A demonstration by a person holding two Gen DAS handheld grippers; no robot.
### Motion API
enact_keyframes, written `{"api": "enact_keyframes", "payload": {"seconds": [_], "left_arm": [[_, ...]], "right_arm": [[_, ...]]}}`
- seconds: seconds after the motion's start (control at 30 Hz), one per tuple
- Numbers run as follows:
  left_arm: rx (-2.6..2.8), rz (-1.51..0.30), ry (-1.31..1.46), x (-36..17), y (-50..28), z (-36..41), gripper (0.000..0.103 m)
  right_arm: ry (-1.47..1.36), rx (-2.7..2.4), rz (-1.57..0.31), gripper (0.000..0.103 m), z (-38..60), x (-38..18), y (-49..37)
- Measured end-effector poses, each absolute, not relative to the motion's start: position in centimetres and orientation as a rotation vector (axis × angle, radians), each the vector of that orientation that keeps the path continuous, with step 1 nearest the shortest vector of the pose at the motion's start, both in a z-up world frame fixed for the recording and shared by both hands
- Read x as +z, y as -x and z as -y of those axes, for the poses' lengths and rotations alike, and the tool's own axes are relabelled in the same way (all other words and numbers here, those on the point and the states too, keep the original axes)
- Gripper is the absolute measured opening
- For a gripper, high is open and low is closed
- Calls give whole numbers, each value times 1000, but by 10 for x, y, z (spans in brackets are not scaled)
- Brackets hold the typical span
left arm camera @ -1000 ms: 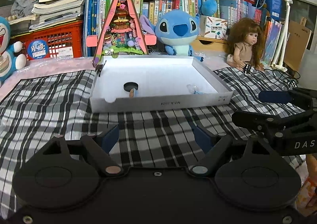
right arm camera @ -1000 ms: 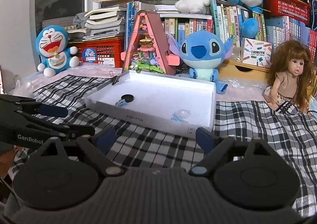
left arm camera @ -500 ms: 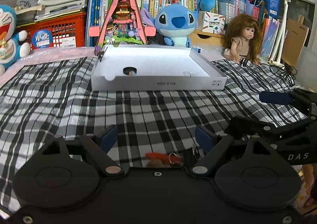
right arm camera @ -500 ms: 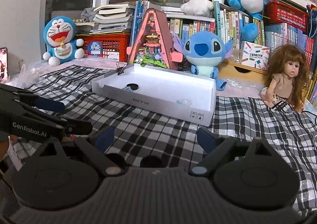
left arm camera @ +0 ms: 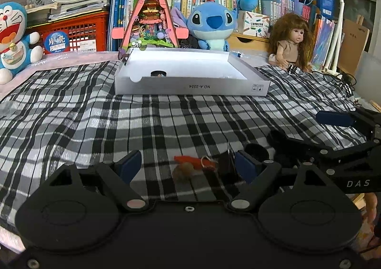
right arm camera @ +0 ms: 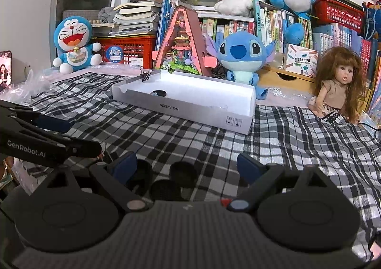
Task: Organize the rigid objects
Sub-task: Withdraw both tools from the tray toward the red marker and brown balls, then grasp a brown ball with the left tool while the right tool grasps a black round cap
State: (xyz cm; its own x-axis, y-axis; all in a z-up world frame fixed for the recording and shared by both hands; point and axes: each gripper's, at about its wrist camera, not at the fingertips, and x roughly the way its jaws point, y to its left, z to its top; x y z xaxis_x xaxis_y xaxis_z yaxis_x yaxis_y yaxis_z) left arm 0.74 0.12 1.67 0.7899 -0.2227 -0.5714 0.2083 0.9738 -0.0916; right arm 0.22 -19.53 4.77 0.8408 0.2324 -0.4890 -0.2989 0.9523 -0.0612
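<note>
A shallow white box (left arm camera: 190, 87) (right arm camera: 185, 107) lies on the checked cloth, with a small black round piece (left arm camera: 158, 73) (right arm camera: 159, 93) inside. My left gripper (left arm camera: 188, 165) is open low over the cloth. Between its fingers lie an orange keyring piece (left arm camera: 194, 161), a brown round bit (left arm camera: 183, 171) and a black binder clip (left arm camera: 226, 161), none of them gripped. My right gripper (right arm camera: 185, 166) is open too, with three black round pieces (right arm camera: 183, 171) on the cloth between its fingers. Each gripper shows at the edge of the other's view.
A binder clip (right arm camera: 145, 76) is clamped on the box's far left corner. Behind the box stand a pink triangular toy house (left arm camera: 152, 23), a blue plush (left arm camera: 212, 23), a doll (left arm camera: 291, 42), a Doraemon plush (right arm camera: 73, 42), red crates and books. A phone (right arm camera: 5, 69) stands at the left.
Both grippers drew back from the box and sank toward the cloth. The small pieces near the front edge came into view between the fingers. Jaws stayed wide.
</note>
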Motion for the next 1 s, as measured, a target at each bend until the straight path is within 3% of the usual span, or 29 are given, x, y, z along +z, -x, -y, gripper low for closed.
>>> {"api": "enact_keyframes", "payload": {"seconds": [0.4, 0.8, 0.87, 1.0], "left_arm": [[-236, -628, 4, 6, 6, 2, 80], [-212, -630, -20, 4, 4, 0, 39], [-207, -628, -27, 3, 3, 0, 27], [-207, -629, -35, 4, 0, 2, 25]], "right_arm": [[150, 251, -530, 96, 206, 33, 11], [146, 268, -538, 95, 204, 29, 18], [158, 280, -540, 91, 201, 29, 18], [180, 299, -545, 83, 194, 28, 17]]}}
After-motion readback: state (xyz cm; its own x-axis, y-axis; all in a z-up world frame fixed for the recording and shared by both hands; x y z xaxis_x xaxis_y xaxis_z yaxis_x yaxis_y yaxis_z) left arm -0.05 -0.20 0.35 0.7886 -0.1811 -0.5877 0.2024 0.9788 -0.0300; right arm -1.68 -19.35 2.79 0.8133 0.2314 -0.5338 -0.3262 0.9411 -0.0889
